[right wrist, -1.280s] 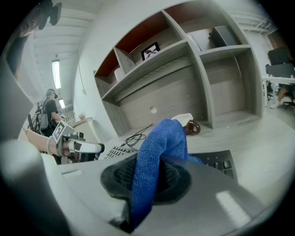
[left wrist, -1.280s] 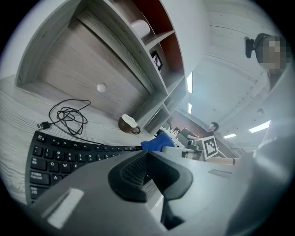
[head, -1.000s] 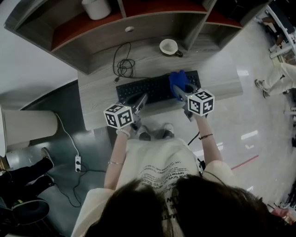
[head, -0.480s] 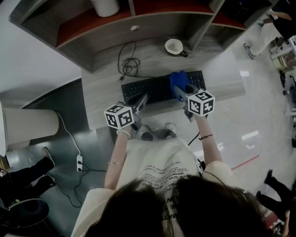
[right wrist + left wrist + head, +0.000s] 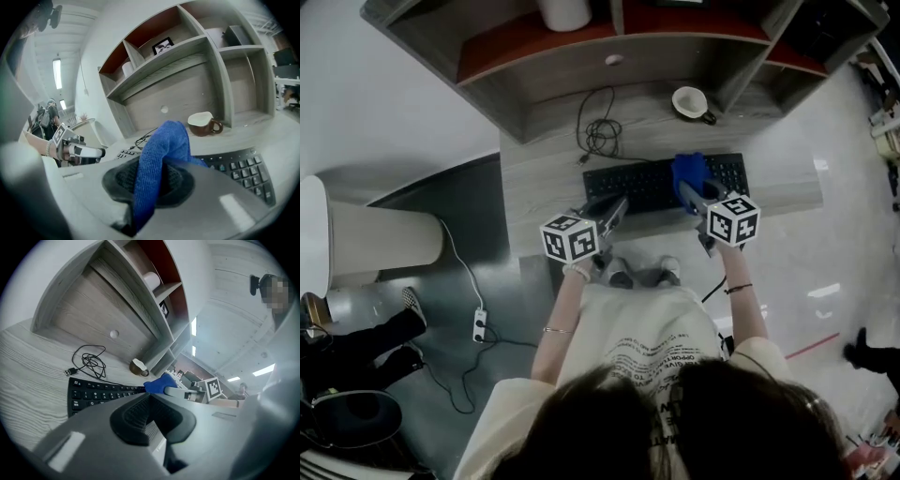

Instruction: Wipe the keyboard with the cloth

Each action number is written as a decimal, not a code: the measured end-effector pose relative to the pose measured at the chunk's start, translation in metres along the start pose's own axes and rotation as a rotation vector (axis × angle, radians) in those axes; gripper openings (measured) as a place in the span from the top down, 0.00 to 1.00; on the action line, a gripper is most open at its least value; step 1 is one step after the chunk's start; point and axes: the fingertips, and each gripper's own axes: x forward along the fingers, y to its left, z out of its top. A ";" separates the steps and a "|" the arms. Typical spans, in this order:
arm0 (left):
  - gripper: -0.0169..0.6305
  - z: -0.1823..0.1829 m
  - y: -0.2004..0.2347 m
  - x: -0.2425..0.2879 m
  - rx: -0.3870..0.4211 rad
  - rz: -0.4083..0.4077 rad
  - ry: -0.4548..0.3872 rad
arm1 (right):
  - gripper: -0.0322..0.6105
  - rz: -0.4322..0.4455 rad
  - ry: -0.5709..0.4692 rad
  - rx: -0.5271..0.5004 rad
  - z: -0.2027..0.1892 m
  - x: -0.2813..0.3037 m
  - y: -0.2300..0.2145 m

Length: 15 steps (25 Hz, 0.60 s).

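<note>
A black keyboard (image 5: 649, 187) lies on the grey wooden desk (image 5: 534, 183). My right gripper (image 5: 686, 190) is shut on a blue cloth (image 5: 690, 171), which rests over the keyboard's right part. In the right gripper view the cloth (image 5: 161, 152) hangs folded between the jaws above the keys (image 5: 239, 166). My left gripper (image 5: 617, 208) is shut with nothing in it. It hovers over the keyboard's left front edge. In the left gripper view the keyboard (image 5: 93, 391) lies ahead of its jaws, with the cloth (image 5: 161, 383) beyond.
A brown-and-white cup (image 5: 690, 101) stands behind the keyboard at the right. A coiled black cable (image 5: 602, 139) lies behind its left end. Shelves (image 5: 581, 47) rise at the desk's back. A power strip (image 5: 478, 325) and a pale cylinder (image 5: 380, 239) are on the floor at the left.
The head camera has shifted, so the desk sits further right and lower in view. Both grippers keep their places over the keyboard, and the cloth stays clamped.
</note>
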 end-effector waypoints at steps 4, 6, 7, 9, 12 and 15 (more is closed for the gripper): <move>0.98 0.003 0.008 -0.012 0.000 0.007 -0.008 | 0.87 0.004 0.000 -0.002 -0.001 0.009 0.009; 0.98 0.004 0.011 -0.017 0.002 0.010 -0.010 | 0.87 0.009 0.000 -0.004 -0.001 0.013 0.014; 0.98 0.004 0.012 -0.019 0.002 0.011 -0.010 | 0.87 0.011 0.000 -0.005 -0.001 0.015 0.016; 0.98 0.004 0.015 -0.025 0.001 0.014 -0.012 | 0.87 0.013 0.000 -0.006 -0.001 0.019 0.021; 0.98 0.005 0.020 -0.033 0.002 0.018 -0.015 | 0.87 0.016 0.000 -0.010 -0.001 0.024 0.028; 0.98 0.005 0.024 -0.042 0.002 0.022 -0.019 | 0.87 0.019 0.000 -0.011 -0.003 0.029 0.036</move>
